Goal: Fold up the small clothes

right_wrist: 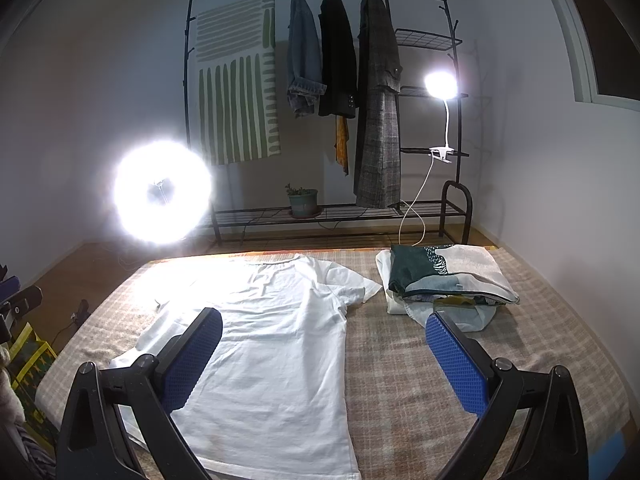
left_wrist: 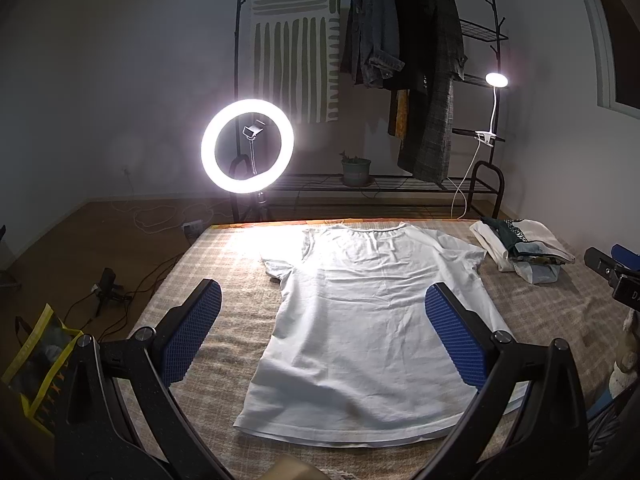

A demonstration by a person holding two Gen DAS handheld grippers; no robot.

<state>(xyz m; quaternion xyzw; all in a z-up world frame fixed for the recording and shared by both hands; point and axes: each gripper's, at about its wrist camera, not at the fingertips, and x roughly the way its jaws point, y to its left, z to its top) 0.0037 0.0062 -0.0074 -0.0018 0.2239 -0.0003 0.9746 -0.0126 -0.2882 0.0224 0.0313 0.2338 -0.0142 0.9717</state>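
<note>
Two grippers fill the bottom of their own views, and both stand spread wide with nothing between the blue pads. The left gripper (left_wrist: 324,330) hangs over the lower half of the white T-shirt (left_wrist: 360,320), one finger low left in the frame over the checked blanket (left_wrist: 224,268), the other low right over the shirt's side edge. The right gripper (right_wrist: 324,354) sits further to the side: its left finger covers the shirt's lower left part, its right finger is over bare blanket (right_wrist: 400,360) near the pile.

The white T-shirt (right_wrist: 272,340) lies flat across the middle of the frame, hem nearest the cameras, collar at the far edge, both short sleeves spread out. It is wrinkled but not folded.

Further back, in the right of both views, a pile of folded clothes (right_wrist: 448,280) rests on the blanket, just clear of the shirt's sleeve. At the right edge of the left view, part of the other gripper (left_wrist: 612,276) pokes in.

Beyond the bed edge, a ring light (left_wrist: 247,146) glares at centre left, with cables on the wooden floor. Against the back wall stands a black clothes rack (right_wrist: 452,120) with hanging coats, a striped cloth (right_wrist: 236,84), a small potted plant (right_wrist: 303,200) on its bottom shelf and a clip lamp (right_wrist: 440,84) shining at upper right.
</note>
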